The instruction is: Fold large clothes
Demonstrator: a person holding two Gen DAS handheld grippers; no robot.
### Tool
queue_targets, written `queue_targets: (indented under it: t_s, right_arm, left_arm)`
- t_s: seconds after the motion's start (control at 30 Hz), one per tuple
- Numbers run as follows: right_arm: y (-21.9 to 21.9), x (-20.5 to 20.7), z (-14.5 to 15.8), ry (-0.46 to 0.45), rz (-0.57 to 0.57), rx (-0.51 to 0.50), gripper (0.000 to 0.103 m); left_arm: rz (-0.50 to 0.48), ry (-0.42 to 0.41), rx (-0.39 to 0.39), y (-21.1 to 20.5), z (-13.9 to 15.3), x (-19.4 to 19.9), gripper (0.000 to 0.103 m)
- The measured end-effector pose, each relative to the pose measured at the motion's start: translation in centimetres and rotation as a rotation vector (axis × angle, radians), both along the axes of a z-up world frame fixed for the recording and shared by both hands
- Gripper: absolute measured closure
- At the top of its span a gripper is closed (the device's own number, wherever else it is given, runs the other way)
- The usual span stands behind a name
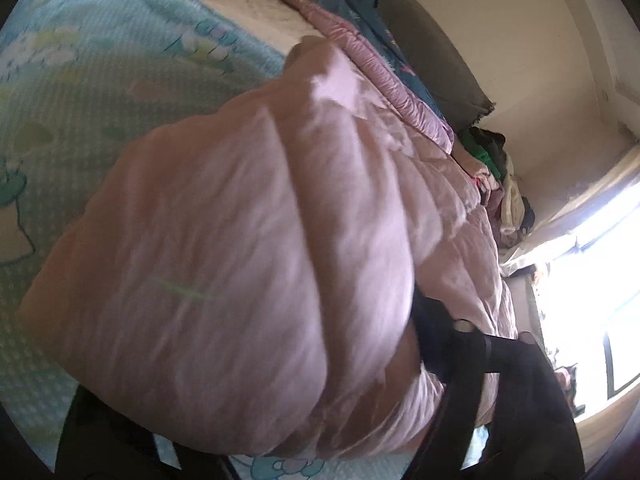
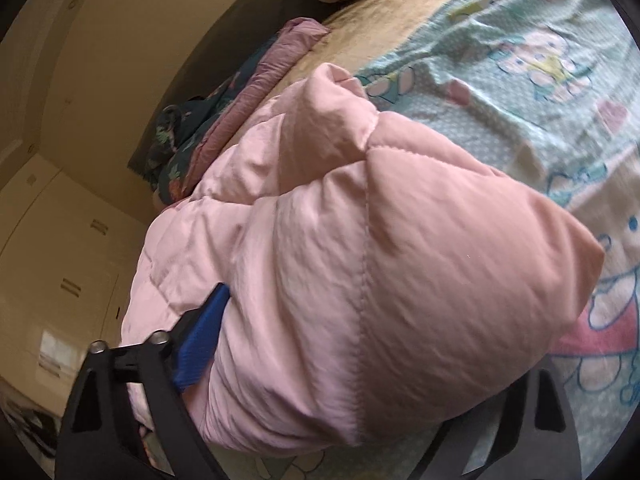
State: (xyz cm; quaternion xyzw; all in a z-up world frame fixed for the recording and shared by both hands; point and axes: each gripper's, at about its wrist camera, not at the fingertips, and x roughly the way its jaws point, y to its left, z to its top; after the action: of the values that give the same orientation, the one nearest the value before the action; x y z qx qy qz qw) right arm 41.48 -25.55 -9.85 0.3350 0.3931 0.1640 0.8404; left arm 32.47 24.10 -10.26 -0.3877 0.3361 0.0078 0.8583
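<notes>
Where both tongs (image 2: 348, 392) close, pink jacket (image 2: 360, 280).

a puffy pink jacket (image 1: 240, 272) fills the left wrist view, bunched between the left gripper (image 1: 304, 412) jaws, over a patterned bed sheet (image 1: 80, 92). a clothes pile (image 1: 500, 176) sits beyond, near a bright window (image 1: 600, 280).

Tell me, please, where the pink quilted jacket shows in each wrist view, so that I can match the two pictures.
Left wrist view: the pink quilted jacket fills the centre, bulging between the gripper's fingers.
Right wrist view: it fills the centre and lower middle, with the blue finger pad against its left side.
Shared landmark: the cartoon-print bedsheet beneath the jacket.
</notes>
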Motion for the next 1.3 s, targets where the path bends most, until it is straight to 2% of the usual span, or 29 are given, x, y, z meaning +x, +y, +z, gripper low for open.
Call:
queue_targets:
  t_s: [0.07,0.2,0.3,0.77,1.0,1.3]
  right_arm:
    - [0.3,-0.1,0.5,-0.031,0.011,-0.018,0.039]
    - [1.7,-0.8,2.6,-0.11,0.034,-0.133,0.056]
    - [2.6,-1.3,4.0,-0.153,0.059,-0.221,0.06]
    - [5.2,-4.5,9.3,-0.279,0.128,-0.413,0.065]
    - [5.4,-6.9,11.3,-0.32,0.16,-0.446,0.066]
    - [4.6,-10.0,11.4,-0.316,0.165,-0.438,0.066]
  left_arm:
    - [-0.01,-0.014,0.039,-0.3,0.7,-0.1,0.051]
    - [-0.028,-0.04,0.14,-1.2,2.2,-0.1,0.061]
    - [-0.034,-0.045,0.189,-1.6,3.0,0.1,0.066]
    - [-0.041,-0.098,0.296,-2.3,7.2,-2.0,0.069]
    - [-0.052,-0.119,0.324,-2.7,8.8,-3.9,0.069]
    - [-0.074,-0.095,0.314,-2.5,9.0,-6.5,0.068]
